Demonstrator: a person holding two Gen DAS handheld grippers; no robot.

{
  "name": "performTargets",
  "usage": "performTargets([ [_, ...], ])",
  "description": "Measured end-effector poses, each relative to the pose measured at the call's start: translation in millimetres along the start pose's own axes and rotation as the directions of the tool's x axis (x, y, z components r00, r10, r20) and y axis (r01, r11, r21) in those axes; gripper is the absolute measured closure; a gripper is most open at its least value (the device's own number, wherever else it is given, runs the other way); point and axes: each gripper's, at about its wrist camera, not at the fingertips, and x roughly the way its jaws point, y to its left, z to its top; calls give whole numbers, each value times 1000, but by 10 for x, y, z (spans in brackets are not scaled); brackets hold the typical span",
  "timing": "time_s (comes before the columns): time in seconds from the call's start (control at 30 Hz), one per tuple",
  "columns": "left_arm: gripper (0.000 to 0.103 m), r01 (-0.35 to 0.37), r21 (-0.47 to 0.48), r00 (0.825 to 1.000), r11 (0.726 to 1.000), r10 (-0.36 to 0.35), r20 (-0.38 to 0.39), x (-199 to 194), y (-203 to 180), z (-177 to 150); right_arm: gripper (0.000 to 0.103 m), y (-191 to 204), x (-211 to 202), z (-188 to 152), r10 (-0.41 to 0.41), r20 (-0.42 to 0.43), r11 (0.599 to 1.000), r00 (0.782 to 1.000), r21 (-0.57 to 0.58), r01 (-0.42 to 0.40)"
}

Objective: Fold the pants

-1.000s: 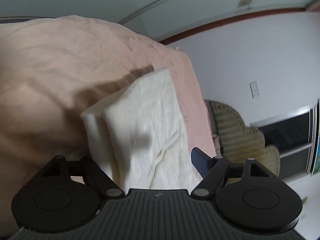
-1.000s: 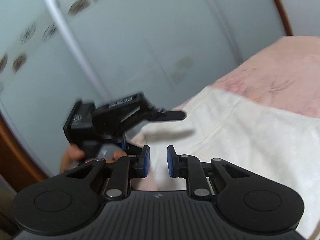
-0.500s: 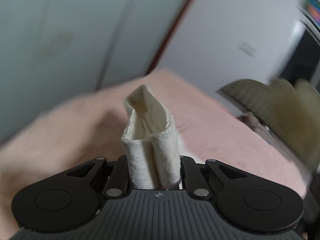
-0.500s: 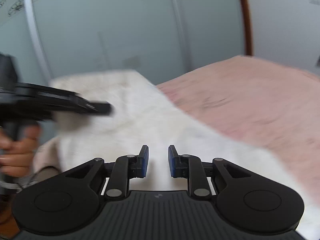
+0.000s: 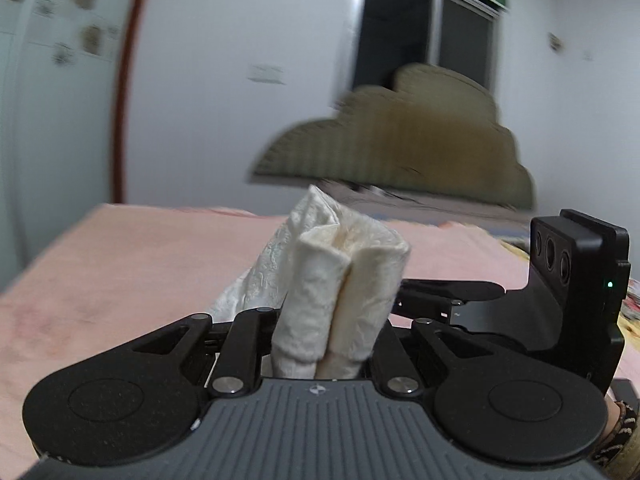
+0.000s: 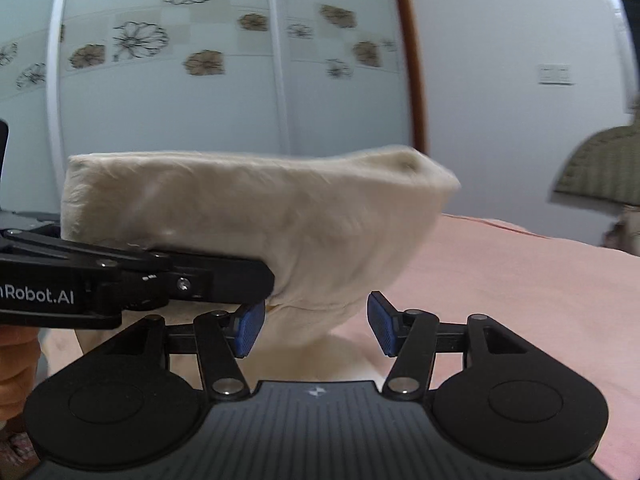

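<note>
Cream folded pants (image 5: pixel 340 280), one, clamped in left gripper (image 5: pixel 322 344) at lower centre; right gripper (image 6: pixel 316 326) spread wide, empty; one pink bed (image 6: pixel 520 280).

Both views low over the pink bed (image 5: pixel 120 264), close to the folded pants (image 5: pixel 340 280): left wrist facing window (image 5: pixel 424 32) and headboard (image 5: pixel 400 140), right wrist facing the flowered wardrobe (image 6: pixel 180 60). Shared: pants (image 6: pixel 248 216), bed (image 6: pixel 520 280), headboard (image 6: pixel 600 168).

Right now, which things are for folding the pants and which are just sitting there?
For the job: pants, left gripper shut on them, right gripper open, bed.
Just there: headboard, window, wardrobe doors, wall switch.
</note>
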Motion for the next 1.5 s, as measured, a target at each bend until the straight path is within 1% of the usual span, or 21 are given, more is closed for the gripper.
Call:
performTargets([
  [0.07,90,46,22,998,999,-45,-33,97,-220,-87,47,-162,-320,-121,-41,-17,999,999,18,42],
  [0.17,90,83,65,993,994,-78,-85,270,-490,-240,47,-381,-543,-375,-87,-56,994,995,63,90],
  [0.23,90,96,92,989,991,-85,-117,423,-623,-354,47,-476,-612,-522,-107,-87,989,990,88,114],
  [0.37,89,107,99,980,989,-88,-177,530,-691,-581,47,-580,-711,-758,-133,-124,982,983,122,148],
  [0.5,89,106,124,979,987,-82,-185,573,-780,-671,47,-608,-777,-869,-146,-115,978,982,134,161],
  [0.63,86,129,131,973,983,-100,-207,715,-909,-719,47,-669,-860,-965,-163,-129,968,978,169,183],
  [0.67,78,142,126,969,982,-112,-222,727,-914,-736,47,-686,-901,-991,-184,-152,961,971,179,210],
  [0.77,73,172,122,952,978,-133,-276,837,-916,-762,47,-770,-1094,-1079,-226,-215,940,950,207,271],
  [0.87,59,242,150,934,958,-189,-304,810,-919,-783,47,-867,-1407,-1165,-287,-247,906,925,244,346],
  [0.97,45,329,163,915,930,-271,-298,740,-914,-778,46,-938,-1696,-1162,-398,-241,844,885,282,457],
  [1.0,40,355,170,912,919,-300,-279,669,-894,-774,44,-942,-1773,-1134,-425,-219,826,879,304,475],
  [1.03,37,366,184,914,912,-314,-258,626,-875,-766,44,-929,-1833,-1089,-436,-183,818,881,329,473],
  [1.1,34,336,223,935,915,-294,-201,478,-810,-745,44,-849,-1859,-991,-400,-104,838,911,362,409],
  [1.17,34,276,237,957,931,-245,-154,385,-726,-716,44,-745,-1780,-917,-321,-39,880,946,358,313],
  [1.23,34,211,219,972,953,-182,-146,400,-594,-678,39,-633,-1577,-821,-242,-29,919,970,315,239],
  [1.27,35,167,207,978,964,-136,-156,441,-528,-674,39,-574,-1466,-802,-218,-44,933,975,284,222],
  [1.33,36,76,197,982,977,-40,-182,533,-397,-694,39,-459,-1211,-776,-212,-122,948,970,216,235],
  [1.37,35,50,201,980,978,-9,-201,573,-343,-736,39,-420,-1117,-803,-226,-171,950,959,178,256],
  [1.43,36,1,215,966,977,54,-252,622,-252,-815,37,-332,-986,-892,-286,-256,943,924,96,318],
  [1.47,38,-25,214,961,977,82,-264,622,-219,-843,37,-329,-980,-915,-297,-270,937,916,100,334],
  [1.5,40,-45,199,963,979,96,-253,586,-185,-851,37,-329,-1023,-933,-296,-260,933,919,126,337],
])
